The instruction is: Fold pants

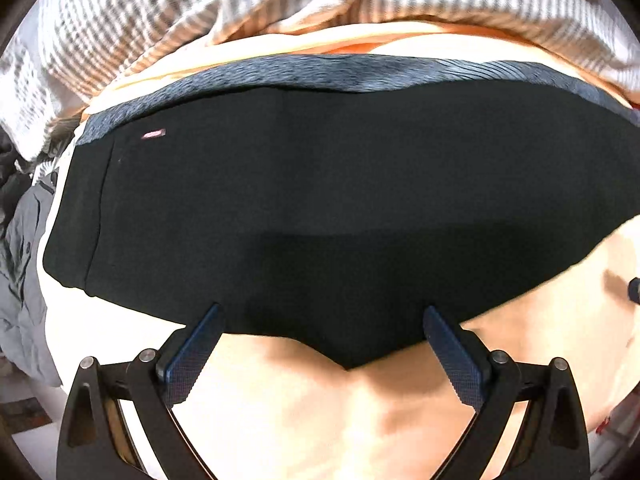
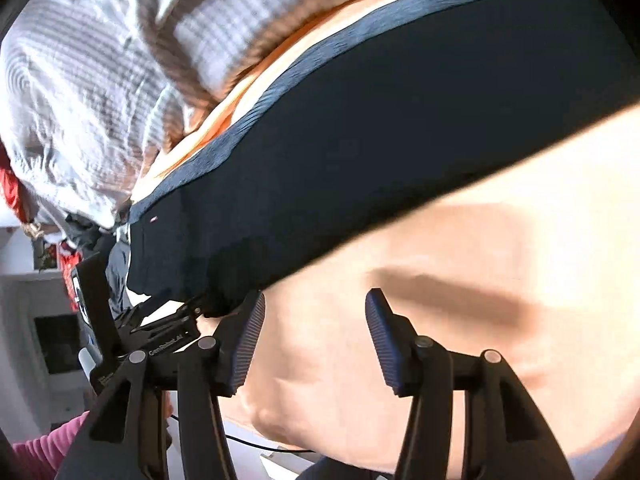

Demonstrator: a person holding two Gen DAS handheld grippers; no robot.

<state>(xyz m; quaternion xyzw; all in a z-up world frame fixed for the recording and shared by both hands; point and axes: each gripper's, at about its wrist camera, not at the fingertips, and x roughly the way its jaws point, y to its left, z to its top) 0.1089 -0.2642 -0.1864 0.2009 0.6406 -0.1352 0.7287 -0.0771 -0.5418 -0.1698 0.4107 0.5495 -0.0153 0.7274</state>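
both tools, left tool (image 1: 323, 322) and right tool (image 2: 315, 308), are released beside the pants (image 1: 320, 200); any snag on the near edge risks undoing the fold.

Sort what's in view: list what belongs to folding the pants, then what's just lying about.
Job:
black pants with ribbed blue-grey waistband
left gripper, open
right gripper, open
peach bedsheet under the pants

Lying about:
grey-and-white checked blanket
crumpled grey garment
red cloth

Bare sheet (image 2: 480, 240) near pants (image 1: 320, 200) free; striped bedding (image 1: 160, 12) (bunched) blocks beyond.
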